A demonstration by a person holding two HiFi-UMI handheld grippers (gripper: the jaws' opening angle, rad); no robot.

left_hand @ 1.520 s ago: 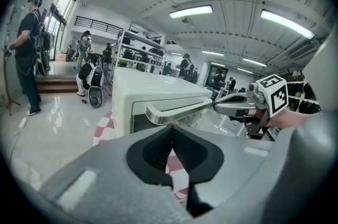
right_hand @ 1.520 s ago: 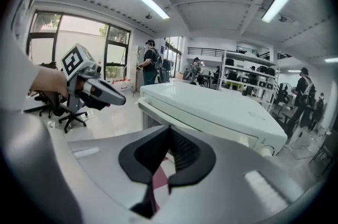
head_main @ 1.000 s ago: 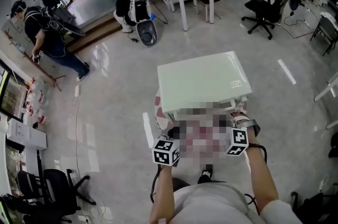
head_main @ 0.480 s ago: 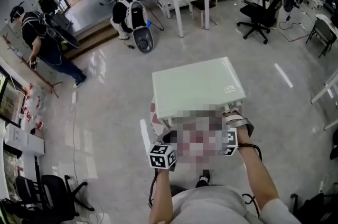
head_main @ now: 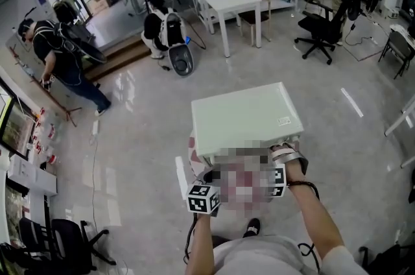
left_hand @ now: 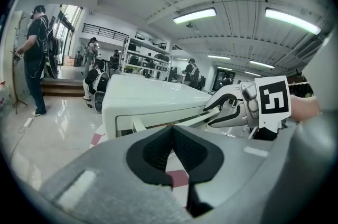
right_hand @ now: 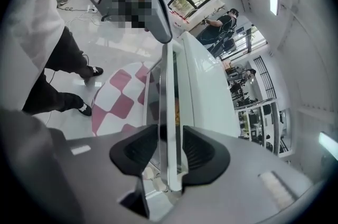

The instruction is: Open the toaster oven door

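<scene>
Toaster oven: boxy, smooth white shell w/ rounded corners.

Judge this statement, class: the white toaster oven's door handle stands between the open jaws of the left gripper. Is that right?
Wrong gripper. The white toaster oven's door handle stands between the open jaws of the right gripper, which have just been opening, as the right gripper view shows. The left gripper is shut, empty.

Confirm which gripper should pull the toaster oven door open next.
Right. The right gripper's jaws have just been opening and now straddle the door handle, not clamped. The left gripper is shut, empty, short of the toaster oven.
</scene>
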